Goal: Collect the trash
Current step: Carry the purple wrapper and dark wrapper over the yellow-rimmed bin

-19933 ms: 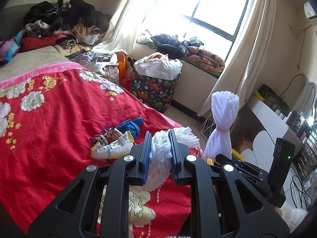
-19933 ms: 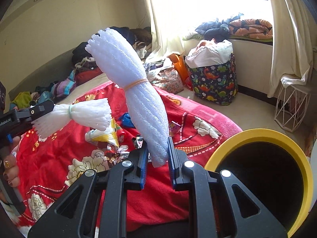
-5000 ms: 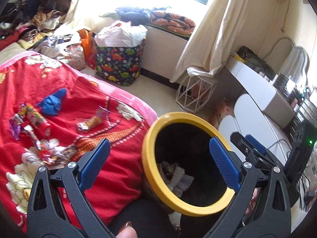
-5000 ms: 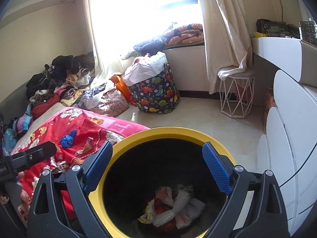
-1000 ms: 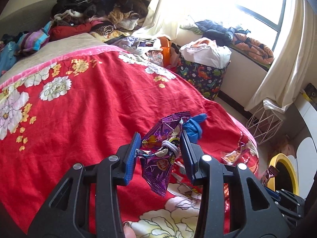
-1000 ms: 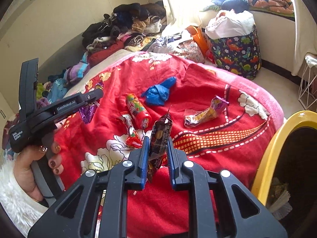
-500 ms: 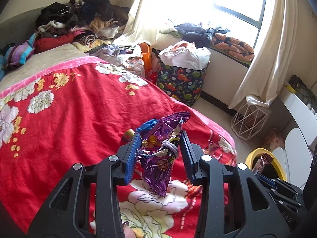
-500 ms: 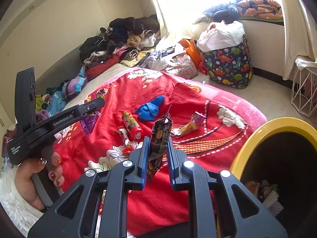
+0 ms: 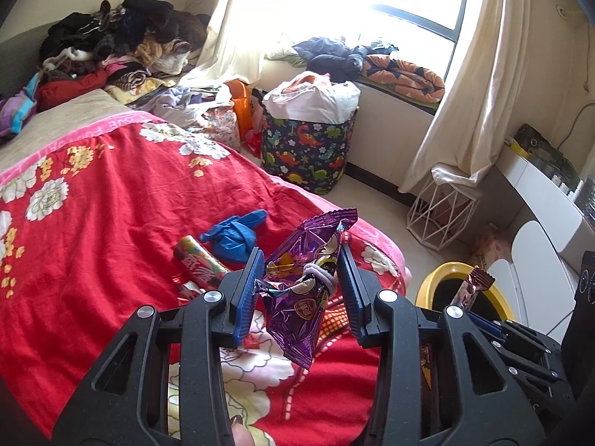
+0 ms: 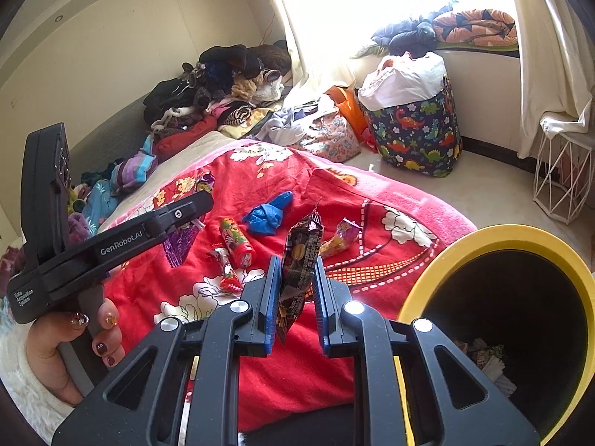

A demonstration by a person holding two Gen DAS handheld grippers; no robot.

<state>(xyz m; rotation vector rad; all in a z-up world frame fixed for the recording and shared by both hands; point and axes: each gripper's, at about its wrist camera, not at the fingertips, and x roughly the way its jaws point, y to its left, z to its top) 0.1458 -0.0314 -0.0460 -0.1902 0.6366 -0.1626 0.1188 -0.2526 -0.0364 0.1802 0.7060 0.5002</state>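
The purple snack wrapper (image 9: 303, 290) hangs in the air over the red floral blanket (image 9: 111, 208), long axis near upright and tilted, its crimped top leaning up toward the right, its pointed lower end drooping below the fingers. The left gripper (image 9: 302, 290) pinches it at the middle, blue pads (image 9: 245, 290) pressing in from both sides, a pale elastic band looped at the waist. Across on the right, the dark snack wrapper (image 10: 299, 271) stands almost vertical, narrow edge on, top corner up, held between the right gripper (image 10: 295, 297) with its pads closed in on the lower half. That gripper sits low at the blanket's near edge, just beside the yellow-rimmed bin (image 10: 502, 238), which gapes at the lower right with crumpled scraps at its bottom. The left hand (image 10: 63, 349), nails painted, grips its tool's handle at the left, fingers pointing out over the blanket. Lying on the blanket beyond: a blue glove (image 10: 269, 215), a striped candy tube (image 10: 236, 243) pointing away, a small red wrapper (image 10: 227, 278), and a pink-yellow packet (image 10: 344, 236) near the blanket's right edge. A dinosaur-print basket (image 10: 412, 133) stands on the floor.
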